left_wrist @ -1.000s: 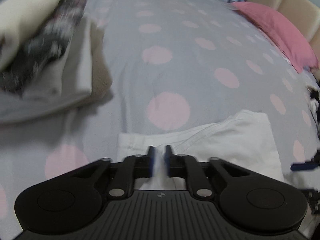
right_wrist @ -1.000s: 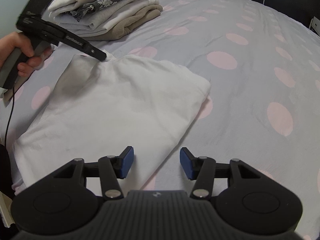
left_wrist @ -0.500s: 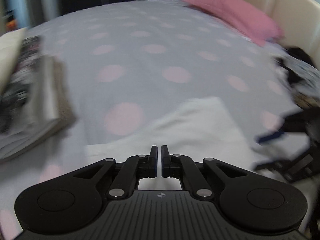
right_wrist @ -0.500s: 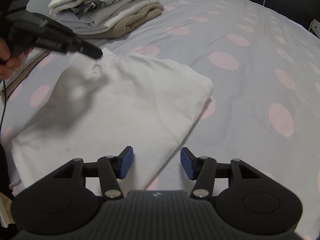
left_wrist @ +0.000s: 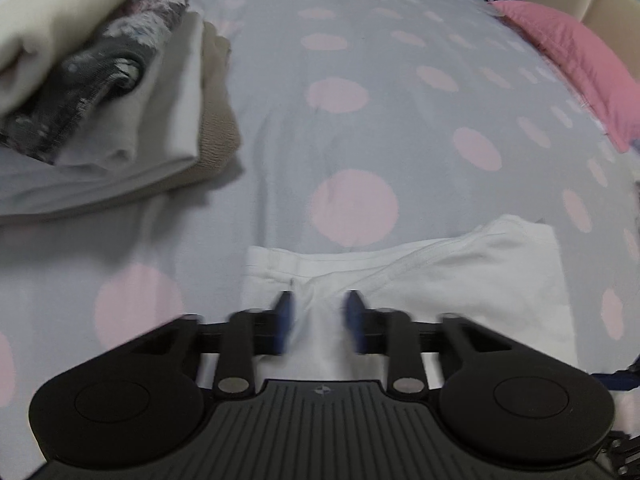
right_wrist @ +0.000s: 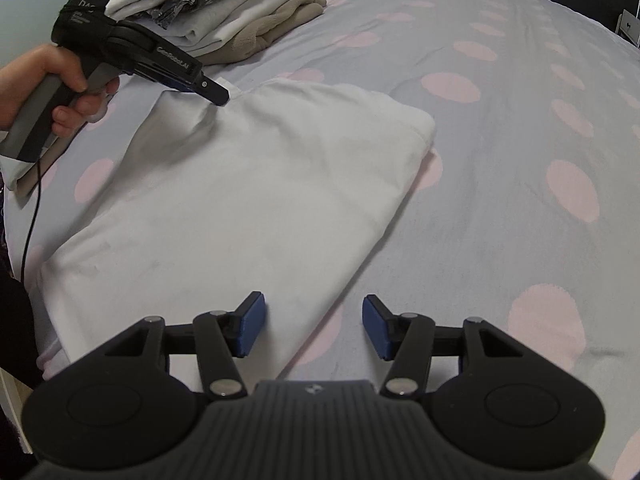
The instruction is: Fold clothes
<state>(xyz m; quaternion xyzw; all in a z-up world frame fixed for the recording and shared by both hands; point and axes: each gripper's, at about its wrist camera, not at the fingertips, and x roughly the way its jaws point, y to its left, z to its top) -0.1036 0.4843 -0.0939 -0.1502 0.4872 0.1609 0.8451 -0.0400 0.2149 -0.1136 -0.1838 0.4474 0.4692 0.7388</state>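
Observation:
A folded white garment (right_wrist: 248,184) lies flat on the dotted bedspread; it also shows in the left wrist view (left_wrist: 460,276). My left gripper (left_wrist: 318,314) is open, its blurred blue pads just above the garment's near corner; it holds nothing. It also shows in the right wrist view (right_wrist: 218,98), held in a hand at the garment's far left corner. My right gripper (right_wrist: 314,322) is open and empty, straddling the garment's near right edge.
A stack of folded clothes (right_wrist: 224,16) sits at the far left of the bed, also in the left wrist view (left_wrist: 100,92). A pink pillow (left_wrist: 576,64) lies at the far right. The grey bedspread with pink dots (right_wrist: 520,160) stretches to the right.
My left gripper was shut on the garment's corner, swung to the right and back, and has now opened and let the cloth go. The right gripper has stayed in place, open.

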